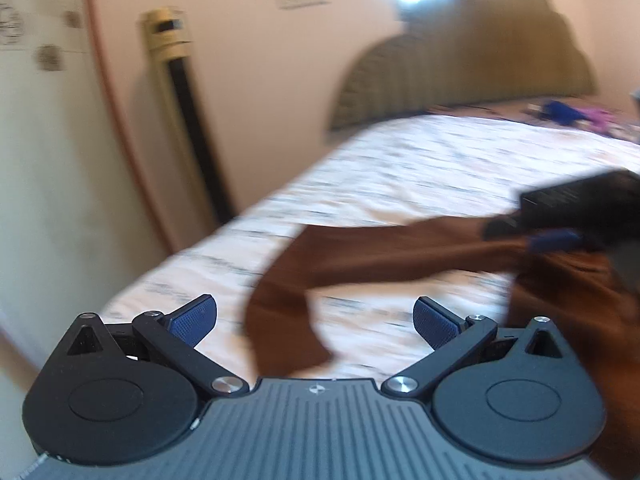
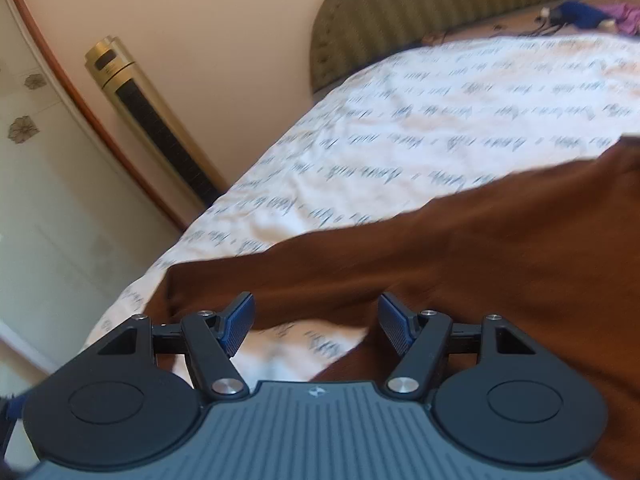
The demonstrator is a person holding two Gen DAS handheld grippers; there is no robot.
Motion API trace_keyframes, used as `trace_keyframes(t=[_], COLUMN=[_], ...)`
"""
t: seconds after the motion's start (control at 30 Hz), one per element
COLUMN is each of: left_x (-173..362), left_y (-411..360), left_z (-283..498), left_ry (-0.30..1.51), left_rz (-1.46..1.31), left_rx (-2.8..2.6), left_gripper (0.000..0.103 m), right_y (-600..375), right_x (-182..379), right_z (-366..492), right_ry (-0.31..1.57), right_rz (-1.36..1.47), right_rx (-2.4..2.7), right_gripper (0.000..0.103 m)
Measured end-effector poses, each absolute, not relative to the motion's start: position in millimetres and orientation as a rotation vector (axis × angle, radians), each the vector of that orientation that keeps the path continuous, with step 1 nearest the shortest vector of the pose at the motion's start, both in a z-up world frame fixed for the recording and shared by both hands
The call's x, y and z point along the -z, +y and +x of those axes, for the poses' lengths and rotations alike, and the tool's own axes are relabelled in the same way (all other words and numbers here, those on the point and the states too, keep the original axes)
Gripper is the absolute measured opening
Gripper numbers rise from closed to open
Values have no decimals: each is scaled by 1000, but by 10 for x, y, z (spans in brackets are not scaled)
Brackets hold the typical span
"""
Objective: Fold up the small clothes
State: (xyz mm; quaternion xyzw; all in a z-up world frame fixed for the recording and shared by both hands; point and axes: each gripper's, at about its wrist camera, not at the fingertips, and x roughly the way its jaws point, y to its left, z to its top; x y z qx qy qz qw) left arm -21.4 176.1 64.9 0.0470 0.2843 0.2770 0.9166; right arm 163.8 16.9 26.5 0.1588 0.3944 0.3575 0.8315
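A brown garment [image 1: 360,256] lies rumpled on the white bedsheet [image 1: 400,168] printed with grey script. In the left wrist view one narrow part of it trails toward my left gripper [image 1: 315,322], which is open wide above the sheet with nothing between its fingers. At the right of that view a blue pad [image 1: 554,240] of the right gripper sits right at a bunched fold of the cloth. In the right wrist view the brown garment [image 2: 440,260] spreads across the bedsheet [image 2: 400,120] just beyond my right gripper [image 2: 317,322], which is open and holds nothing.
An olive striped headboard [image 2: 440,4] stands at the far end of the bed, with blue and purple clothes [image 2: 580,12] lying near it. A gold tower fan [image 2: 120,76] stands against the pink wall beside the bed's left edge. A pale wardrobe door [image 1: 40,160] is at the left.
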Motion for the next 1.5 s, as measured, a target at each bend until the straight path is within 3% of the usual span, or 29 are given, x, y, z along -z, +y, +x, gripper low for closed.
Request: trace_keyframes(t=[0.33,0.53,0.63,0.73,0.77,1.17,1.5], left_x=[-653,-635,-649,-648,-645,-659,-583], left_y=[2608,2773,2802,2788,2779,2302,1505], left_z=[-356,-489,-482,-462,-457,-221,270], left_ry=[623,589,584,584,582,602,673], left_rz=[-99,-190,-210,-210,-213,-195,-53], left_rx=[-701,-746,-748,-746,-744,-522,-265], left_gripper=[103,103,103,103,103,103,103], right_y=[1058,1314,1412,1494,1536,485,-1027], right_x=[98,225,294,389,404,-358,-365], right_z=[1109,923,964,1022,1069,1452,1904], right_ry=[1049,1063,1082,1114,1119,808,715], right_rz=[345,408,474,524,515,542,638], right_rx=[-1022,-1068,-1050,-1021,-998,-881,-605], right_gripper=[67,64,47,20,5,4,4])
